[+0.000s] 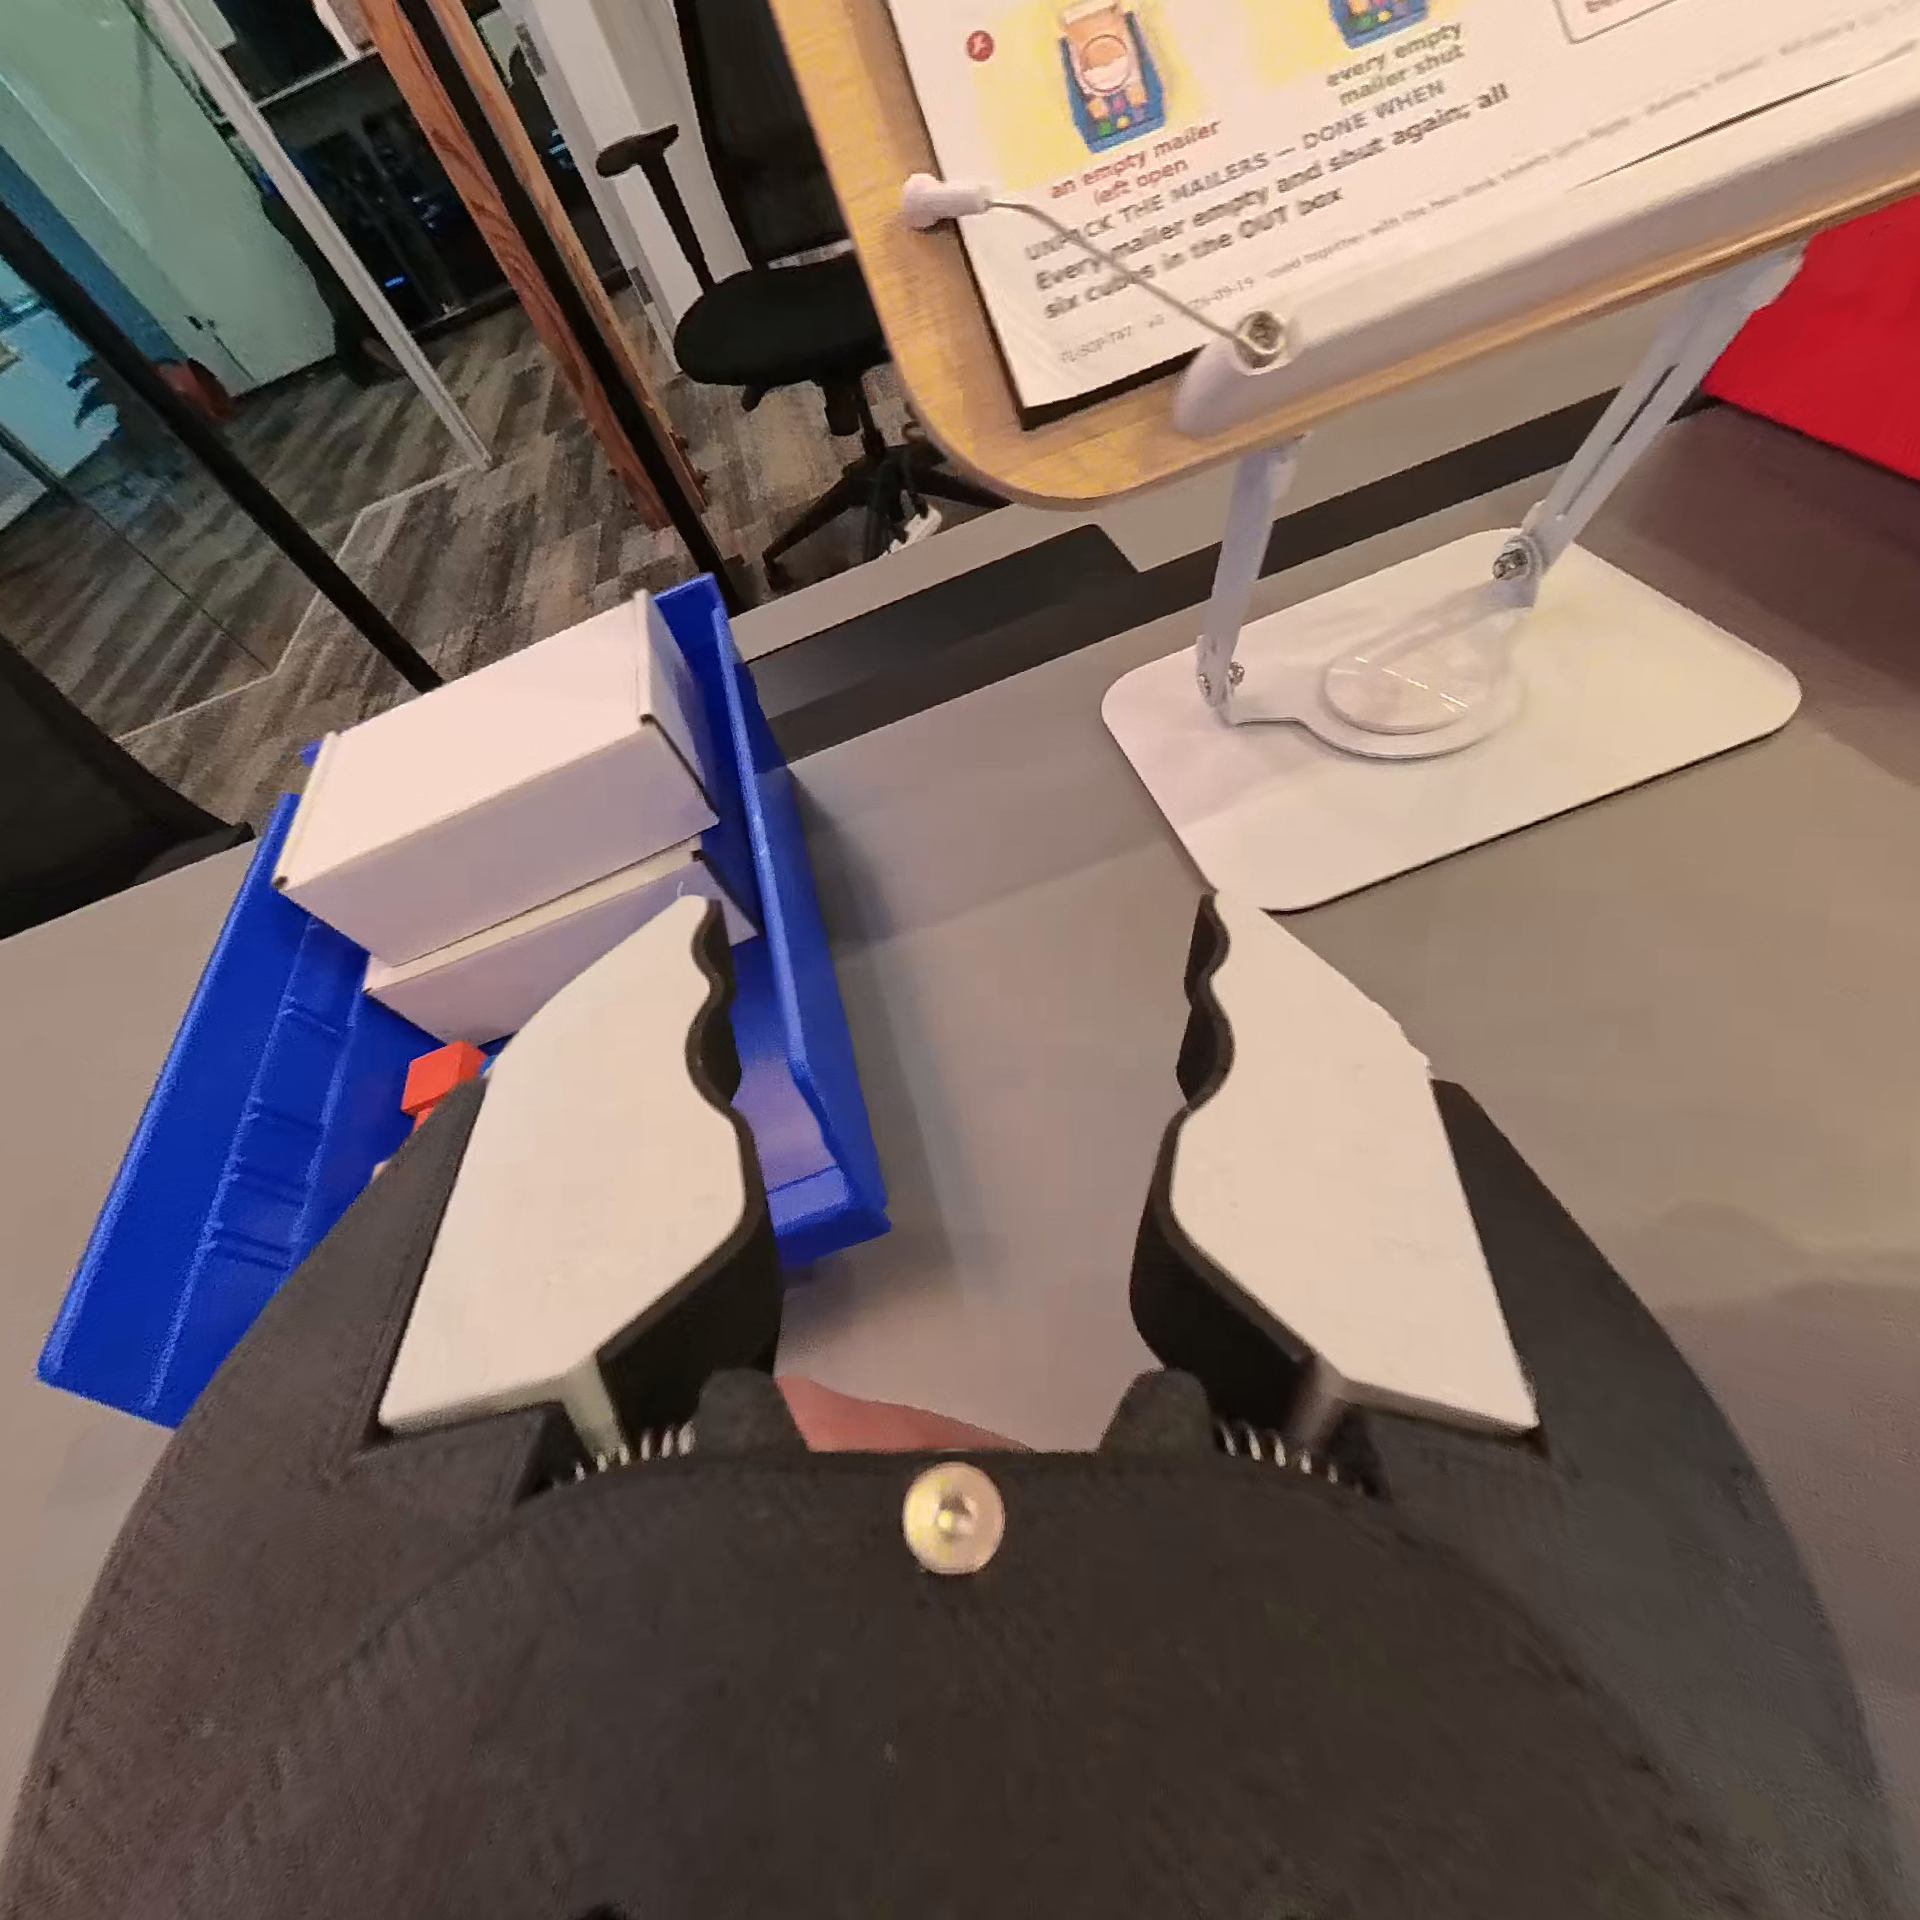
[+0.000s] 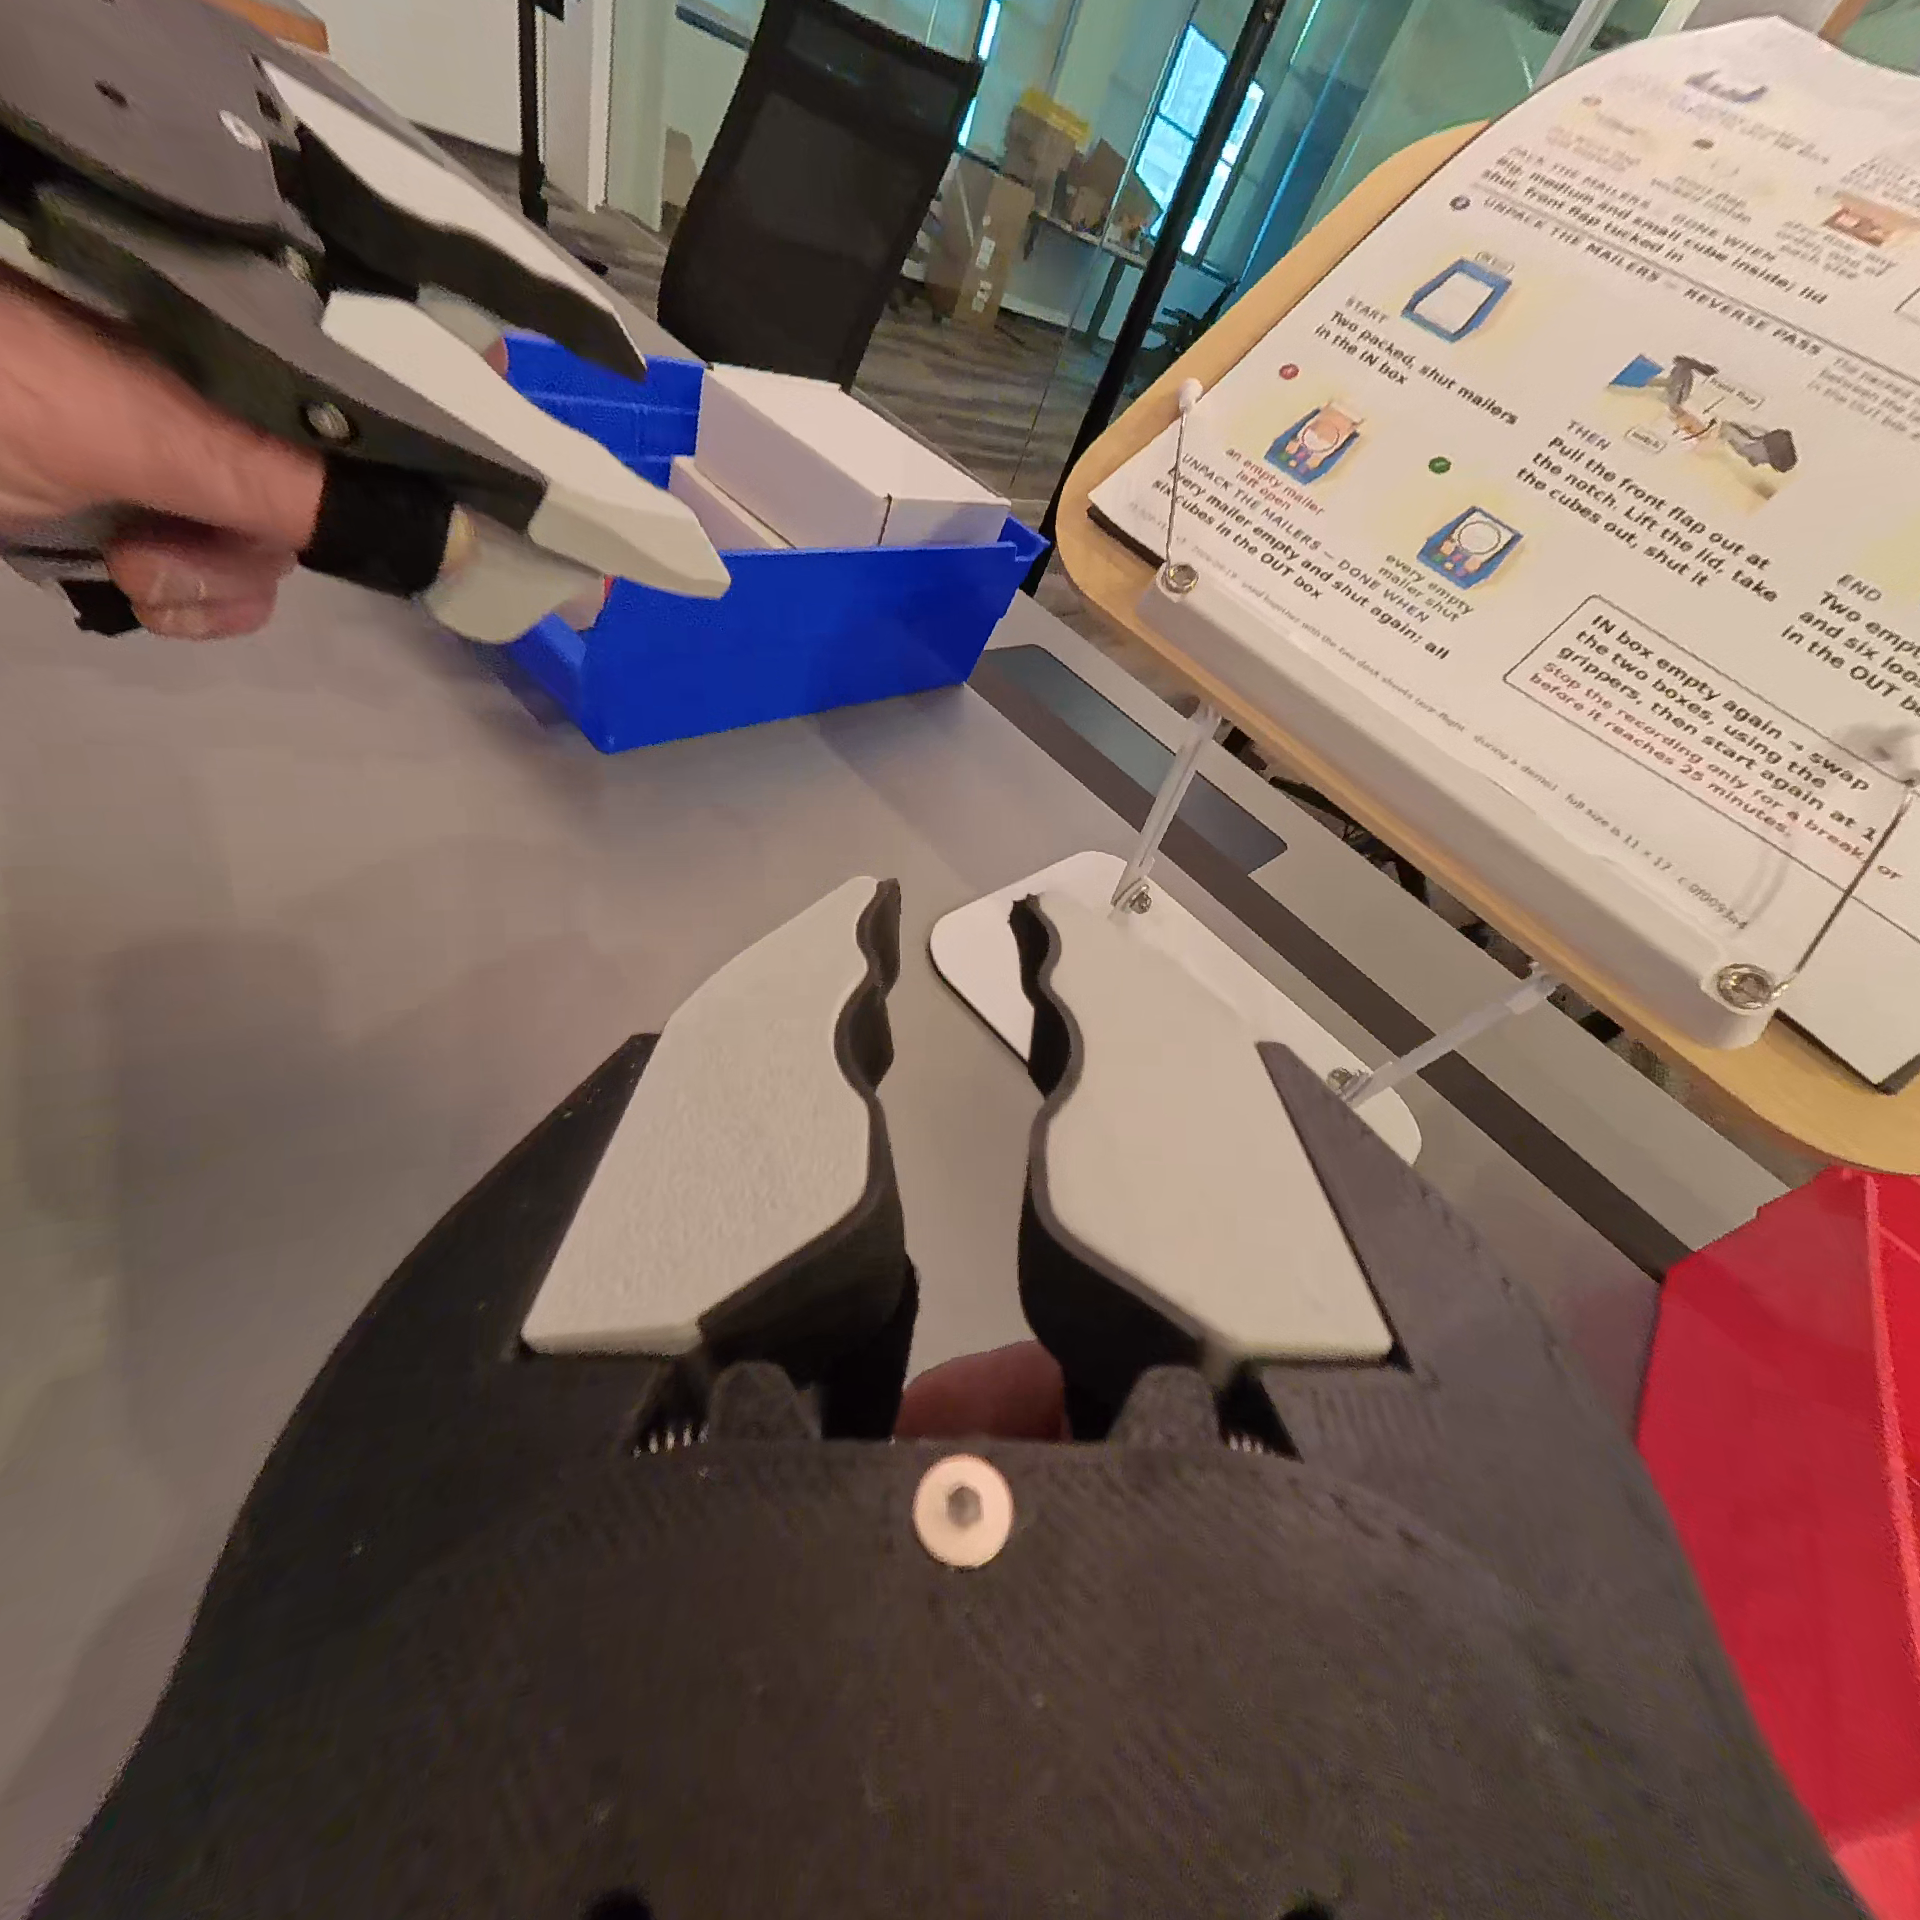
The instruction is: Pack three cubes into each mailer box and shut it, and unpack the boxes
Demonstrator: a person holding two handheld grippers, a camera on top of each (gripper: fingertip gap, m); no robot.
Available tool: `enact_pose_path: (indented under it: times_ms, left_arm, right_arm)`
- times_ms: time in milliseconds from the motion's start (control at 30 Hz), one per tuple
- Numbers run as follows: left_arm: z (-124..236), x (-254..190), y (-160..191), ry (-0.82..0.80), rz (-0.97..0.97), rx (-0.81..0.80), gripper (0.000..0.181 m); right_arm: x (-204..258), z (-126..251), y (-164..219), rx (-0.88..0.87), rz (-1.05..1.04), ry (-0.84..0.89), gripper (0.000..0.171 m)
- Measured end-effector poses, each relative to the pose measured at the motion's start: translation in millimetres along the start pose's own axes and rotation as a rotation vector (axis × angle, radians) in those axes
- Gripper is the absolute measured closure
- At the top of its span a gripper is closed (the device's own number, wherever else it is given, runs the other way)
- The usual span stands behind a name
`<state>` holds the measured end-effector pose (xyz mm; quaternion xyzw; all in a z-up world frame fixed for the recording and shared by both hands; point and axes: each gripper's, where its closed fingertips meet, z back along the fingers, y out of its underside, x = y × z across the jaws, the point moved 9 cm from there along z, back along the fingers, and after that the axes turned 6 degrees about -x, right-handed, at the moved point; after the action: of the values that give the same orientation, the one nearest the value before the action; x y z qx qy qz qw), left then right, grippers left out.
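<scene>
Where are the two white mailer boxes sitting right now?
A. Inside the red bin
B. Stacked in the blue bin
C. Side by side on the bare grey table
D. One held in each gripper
B: the white mailer boxes lie one on the other inside the blue bin, both shut, and neither gripper holds anything.

Even, bright indoor light, soft shadows on the table [image 1: 987,831], wide-angle bending at edges, slight motion blur.

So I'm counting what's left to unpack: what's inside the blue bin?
The blue bin holds two shut white mailer boxes, the top box resting on the lower box, plus a red cube. The left gripper covers the rest.
</scene>
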<state>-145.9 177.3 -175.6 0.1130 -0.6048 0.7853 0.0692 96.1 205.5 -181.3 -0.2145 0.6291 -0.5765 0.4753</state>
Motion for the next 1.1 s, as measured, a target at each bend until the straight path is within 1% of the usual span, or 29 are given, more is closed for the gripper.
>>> enact_pose_path:
  times_ms: [133, 433, 600, 767, 1000, 1100]
  left_arm:
    - [-4.3, 7.1, 3.0, -0.005, -0.003, 0.012, 0.091]
    - [-13.7, 14.1, 15.0, -0.002, 0.007, 0.036, 0.094]
    - [-15.6, 6.5, 16.7, 0.066, -0.018, 0.016, 0.095]
    - [-15.2, -1.7, 18.2, 0.093, -0.066, -0.003, 0.095]
    - [-13.6, 5.0, 18.5, 0.077, -0.058, -0.015, 0.096]
    - [-12.8, 12.6, 18.1, 0.048, -0.046, -0.008, 0.094]
  right_arm:
    - [-0.8, -2.1, 4.2, 0.032, 0.012, 0.002, 0.147]
    - [-1.0, -9.9, 16.9, 0.106, 0.036, -0.014, 0.143]
    - [-3.4, -13.1, 23.5, 0.138, 0.023, -0.024, 0.141]
    - [-2.6, -14.0, 26.1, 0.16, 0.045, -0.028, 0.139]
    - [0.2, -17.4, 30.4, 0.191, 0.044, -0.049, 0.138]
    - [0.6, -17.8, 31.6, 0.2, 0.036, -0.055, 0.137]
